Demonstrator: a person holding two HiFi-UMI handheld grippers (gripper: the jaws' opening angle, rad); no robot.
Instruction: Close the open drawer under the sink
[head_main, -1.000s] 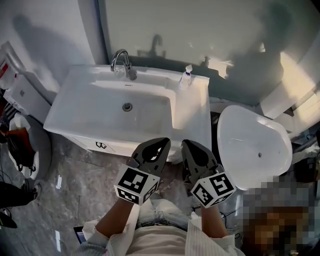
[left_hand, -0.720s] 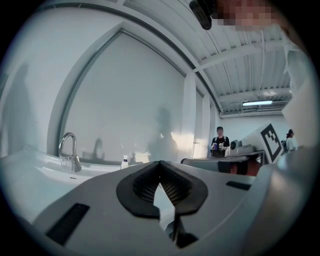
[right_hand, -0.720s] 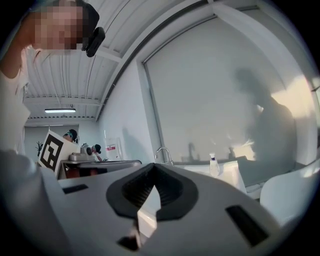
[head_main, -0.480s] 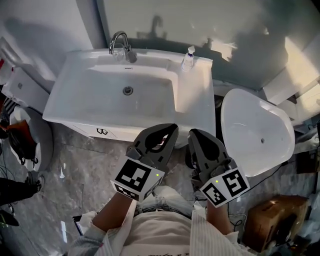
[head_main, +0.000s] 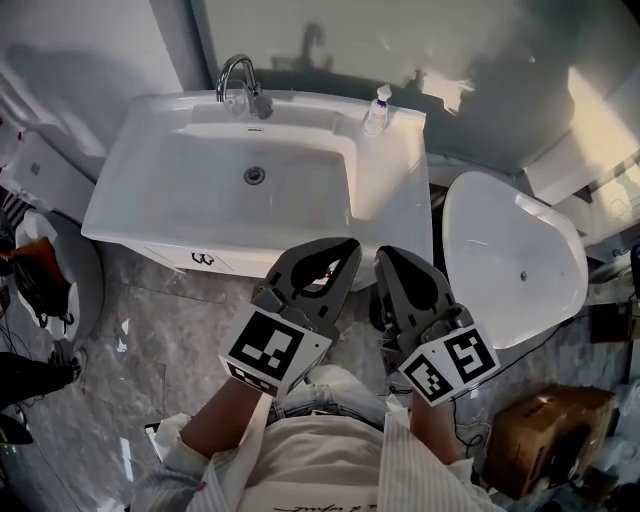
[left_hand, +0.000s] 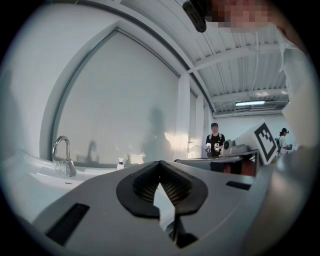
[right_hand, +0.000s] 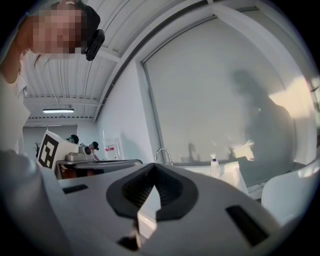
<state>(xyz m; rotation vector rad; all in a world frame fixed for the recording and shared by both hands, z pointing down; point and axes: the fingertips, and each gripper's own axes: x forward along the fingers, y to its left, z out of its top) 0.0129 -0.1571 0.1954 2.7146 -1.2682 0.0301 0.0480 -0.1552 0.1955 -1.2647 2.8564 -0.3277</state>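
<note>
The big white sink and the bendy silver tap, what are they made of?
The white rectangular sink looks like glazed ceramic: it is smooth, even white, with a soft gloss. Moulded resin could look the same, though. The curved silver tap looks like chrome-plated metal, because it has a bright, mirror-like shine.

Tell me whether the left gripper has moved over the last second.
Yes, slightly. Against the sink, the left gripper has shifted its tip right along the front rim, toward the bottle's side, and reaches a little further over it.
</note>
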